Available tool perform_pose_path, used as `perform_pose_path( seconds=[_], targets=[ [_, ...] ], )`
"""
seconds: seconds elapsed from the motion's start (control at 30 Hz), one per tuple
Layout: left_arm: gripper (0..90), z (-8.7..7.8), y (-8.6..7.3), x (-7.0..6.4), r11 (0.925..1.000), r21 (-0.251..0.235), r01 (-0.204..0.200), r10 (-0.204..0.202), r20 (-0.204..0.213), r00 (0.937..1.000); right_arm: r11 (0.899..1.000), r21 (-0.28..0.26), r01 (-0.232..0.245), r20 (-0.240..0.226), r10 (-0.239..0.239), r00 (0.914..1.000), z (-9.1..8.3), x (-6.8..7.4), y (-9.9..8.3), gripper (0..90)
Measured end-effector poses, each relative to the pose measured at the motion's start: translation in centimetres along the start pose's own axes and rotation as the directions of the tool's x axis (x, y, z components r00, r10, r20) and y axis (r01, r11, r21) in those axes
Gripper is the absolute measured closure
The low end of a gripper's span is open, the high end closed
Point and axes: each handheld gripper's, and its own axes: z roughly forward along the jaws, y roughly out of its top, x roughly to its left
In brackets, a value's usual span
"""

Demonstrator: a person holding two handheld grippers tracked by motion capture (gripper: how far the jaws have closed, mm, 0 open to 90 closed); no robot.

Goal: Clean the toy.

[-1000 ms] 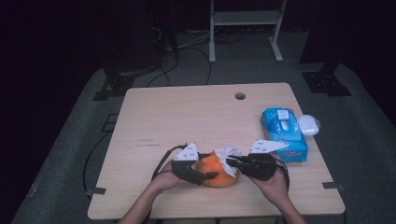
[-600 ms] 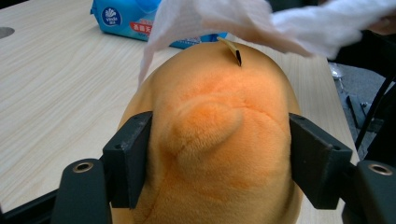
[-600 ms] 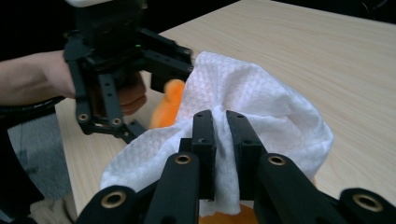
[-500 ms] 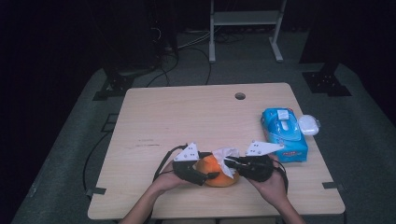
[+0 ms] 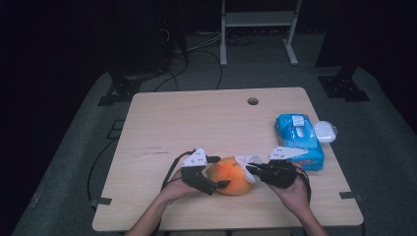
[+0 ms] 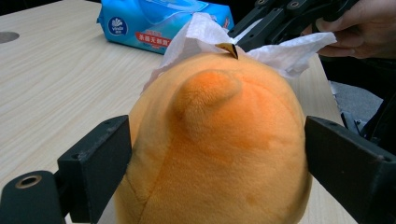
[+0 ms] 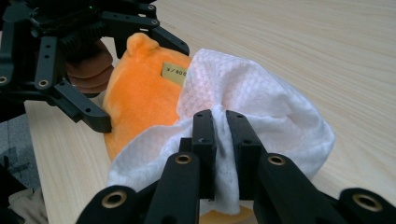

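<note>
1. My left gripper [image 5: 212, 173] grasps the orange plush toy [image 5: 230, 175]; in the left gripper view its two black jaws press against the toy's [image 6: 215, 149] flanks, one on each side.
2. The toy lies on the wooden table [image 5: 196, 123] near my edge, between my two grippers, roughly at the middle of the table's width.
3. My right gripper [image 5: 252, 170] is clenched on a white wet wipe [image 5: 248, 162]; in the right gripper view the jaws stand almost together with the wipe's [image 7: 261, 98] folds pinched between them.
4. The wipe is draped against the toy's [image 7: 140, 88] side and touches it; a small yellowish tag [image 7: 173, 72] on the plush shows just beside the wipe's edge.
5. From the left gripper view the wipe [image 6: 205, 35] spreads over the far top of the toy, with my right hand [image 6: 362, 28] behind it.
6. A blue pack of wipes [image 5: 300, 140] lies on the table to the right of my right gripper; I think a small white lid-like piece [image 5: 325, 131] rests just beside it, though the high view is too coarse to be sure.
7. A round hole [image 5: 253, 101] sits near the table's far edge.
</note>
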Motion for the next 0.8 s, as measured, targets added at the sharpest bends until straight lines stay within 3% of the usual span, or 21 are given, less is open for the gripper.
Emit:
perform_pose_path(
  seconds=[0.27, 0.57, 0.67, 0.8],
  targets=[
    [7.7, -0.3, -0.1, 0.4, 0.9993, -0.001, 0.037, -0.037, -0.003, 0.9993, 1.0, 0.001, -0.029, 0.006, 0.029, 0.9996, -0.1, -0.8, -0.4, 82.0],
    [21.4, -0.1, 0.0, 0.0, 0.9995, 0.013, 0.031, -0.031, -0.007, 0.9995, 0.998, 0.005, -0.07, 0.01, 0.07, 0.9975, -0.4, -1.7, -0.7, 81.9],
    [23.1, -0.1, 0.2, -0.2, 0.9996, 0.018, 0.022, -0.022, -0.015, 0.9996, 0.998, -0.023, -0.053, 0.025, 0.053, 0.9983, -1.1, -1.2, 0.0, 81.9],
    [23.2, 0.3, 0.5, -0.8, 0.9998, 0.018, -0.001, 0.002, -0.026, 0.9997, 0.997, -0.078, 0.02, -0.013, -0.021, 0.9997, -1.6, 1.3, 1.6, 81.9]
  ],
)
